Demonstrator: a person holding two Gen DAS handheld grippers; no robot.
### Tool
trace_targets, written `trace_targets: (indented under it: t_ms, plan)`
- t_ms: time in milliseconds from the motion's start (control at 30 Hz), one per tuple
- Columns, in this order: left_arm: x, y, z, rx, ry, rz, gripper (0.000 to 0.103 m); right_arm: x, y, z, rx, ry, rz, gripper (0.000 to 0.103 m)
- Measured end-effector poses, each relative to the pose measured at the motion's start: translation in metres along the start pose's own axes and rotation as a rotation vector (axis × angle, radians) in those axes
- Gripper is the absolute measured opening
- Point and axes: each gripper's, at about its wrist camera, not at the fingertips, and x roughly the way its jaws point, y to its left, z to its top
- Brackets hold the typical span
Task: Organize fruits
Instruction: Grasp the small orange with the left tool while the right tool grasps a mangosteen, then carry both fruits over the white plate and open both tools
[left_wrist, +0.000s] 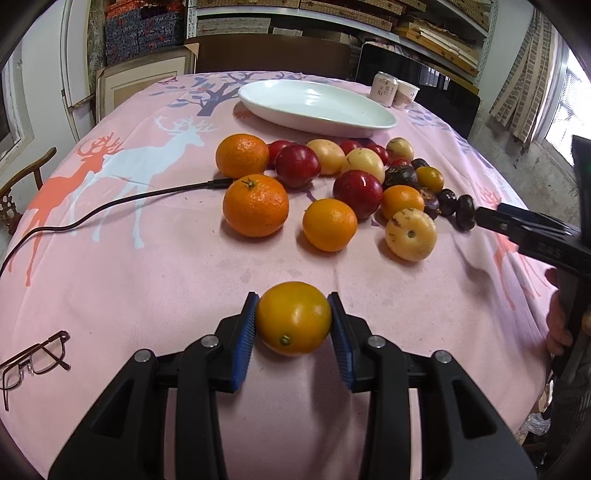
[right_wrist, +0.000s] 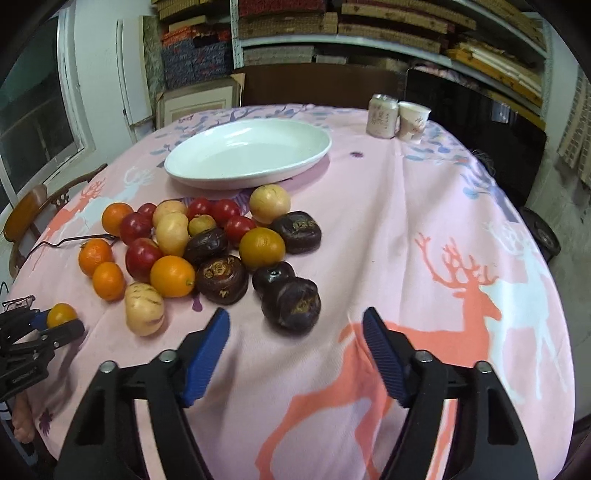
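My left gripper (left_wrist: 293, 319) is shut on a small orange citrus fruit (left_wrist: 293, 317), near the table's front; it also shows in the right wrist view (right_wrist: 61, 314). A heap of fruits lies mid-table: oranges (left_wrist: 255, 205), red apples (left_wrist: 357, 192), pale yellow fruits (left_wrist: 410, 234) and dark purple fruits (right_wrist: 290, 302). A white oval plate (left_wrist: 317, 105) stands empty behind the heap; it also shows in the right wrist view (right_wrist: 247, 153). My right gripper (right_wrist: 295, 334) is open and empty, just in front of a dark purple fruit.
A black cable (left_wrist: 110, 206) runs across the pink deer-print tablecloth (left_wrist: 147, 280) from the left. Glasses (left_wrist: 33, 360) lie at the front left. A can (right_wrist: 382, 115) and a paper cup (right_wrist: 413, 116) stand at the back right. A wooden chair (right_wrist: 33, 214) is at left.
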Motion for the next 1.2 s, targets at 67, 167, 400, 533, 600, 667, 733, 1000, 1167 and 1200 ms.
trace_targets:
  t_ms: [67, 167, 400, 533, 600, 667, 733, 1000, 1167, 1200]
  plan:
    - [0.0, 0.001, 0.0, -0.003, 0.003, -0.007, 0.037, 0.009, 0.0, 0.003, 0.003, 0.021, 0.019, 0.062]
    - [0.002, 0.002, 0.002, -0.007, 0.007, -0.017, 0.037, 0.024, -0.002, 0.006, 0.017, 0.057, 0.039, 0.044]
    - [0.003, 0.001, 0.004, -0.003, 0.015, -0.015, 0.037, 0.033, -0.01, 0.002, 0.068, 0.074, 0.095, 0.038]
    - [0.005, 0.0, 0.014, 0.011, 0.035, 0.0, 0.037, 0.022, -0.015, 0.004, 0.083, 0.043, 0.094, 0.038]
    - [0.0, 0.001, 0.03, 0.029, 0.008, 0.02, 0.037, 0.01, -0.02, 0.011, 0.094, 0.014, 0.098, 0.038]
    - [-0.006, 0.002, 0.052, 0.04, -0.026, 0.022, 0.037, -0.004, -0.023, 0.028, 0.088, -0.029, 0.103, 0.038]
    - [-0.009, 0.001, 0.081, 0.06, -0.068, 0.031, 0.037, -0.011, -0.025, 0.05, 0.088, -0.062, 0.105, 0.038]
    - [0.048, -0.005, 0.202, 0.027, -0.084, 0.019, 0.037, 0.037, -0.014, 0.155, 0.152, -0.087, 0.16, 0.038]
    - [0.097, -0.002, 0.228, -0.002, -0.034, 0.014, 0.037, 0.092, -0.004, 0.166, 0.135, -0.034, 0.123, 0.038]
    - [0.104, -0.001, 0.228, 0.001, -0.021, 0.016, 0.037, 0.097, 0.0, 0.163, 0.123, -0.027, 0.11, 0.038]
